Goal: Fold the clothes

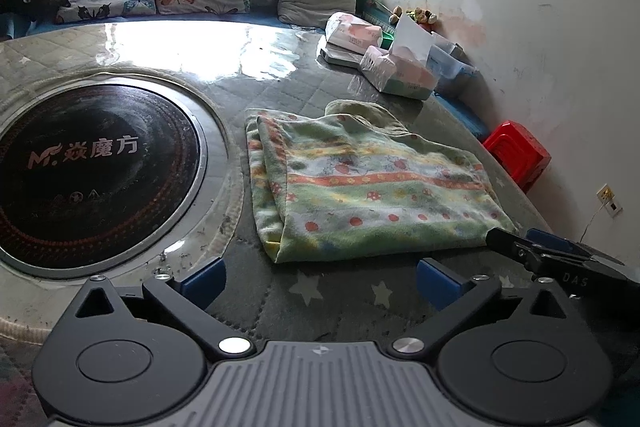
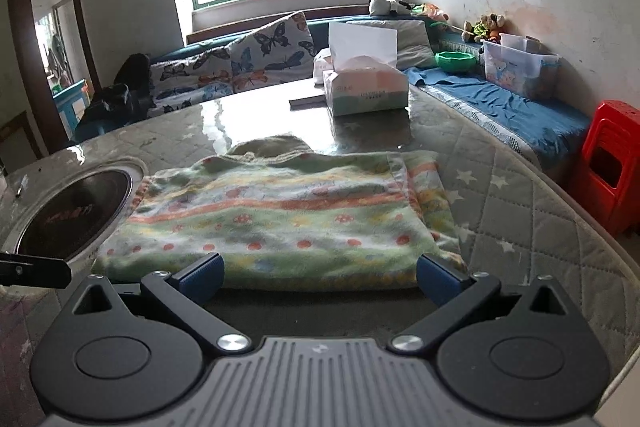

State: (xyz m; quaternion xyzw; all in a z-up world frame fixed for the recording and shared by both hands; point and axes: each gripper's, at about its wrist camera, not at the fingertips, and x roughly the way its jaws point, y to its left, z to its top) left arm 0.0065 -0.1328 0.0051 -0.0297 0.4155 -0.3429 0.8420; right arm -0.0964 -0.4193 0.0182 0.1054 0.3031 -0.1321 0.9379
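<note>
Left gripper (image 1: 320, 281) held low over the quilted table cover (image 1: 328, 299), aimed across the table; jaws spread wide, nothing between the blue pads (image 1: 204, 277), which hang just short of the garment's near edge. Right gripper (image 2: 320, 277) likewise low and level, jaws wide apart, empty; its pads (image 2: 434, 277) sit at or just over the near hem of the garment, contact hard to judge through the blur.

The right gripper also shows in the left wrist view as a dark body (image 1: 560, 259) at the garment's right near corner.

Folded garment (image 1: 368, 187), pale green fleece with orange stripe, red dots and mushroom print, lies flat on the table cover, folded into a rough rectangle, a plain green part poking out at its far edge. It lies just right of the round black induction hob (image 1: 92, 167) set into the tabletop.

Containers: tissue pack (image 2: 366, 91) on the far table, a white sheet standing up from its top. Clear plastic bin (image 2: 520, 69) on the blue bench by the wall; contents not legible. Green bowl (image 2: 456, 61) beside it. Red plastic stool (image 2: 608, 163) on the floor at right.
</note>
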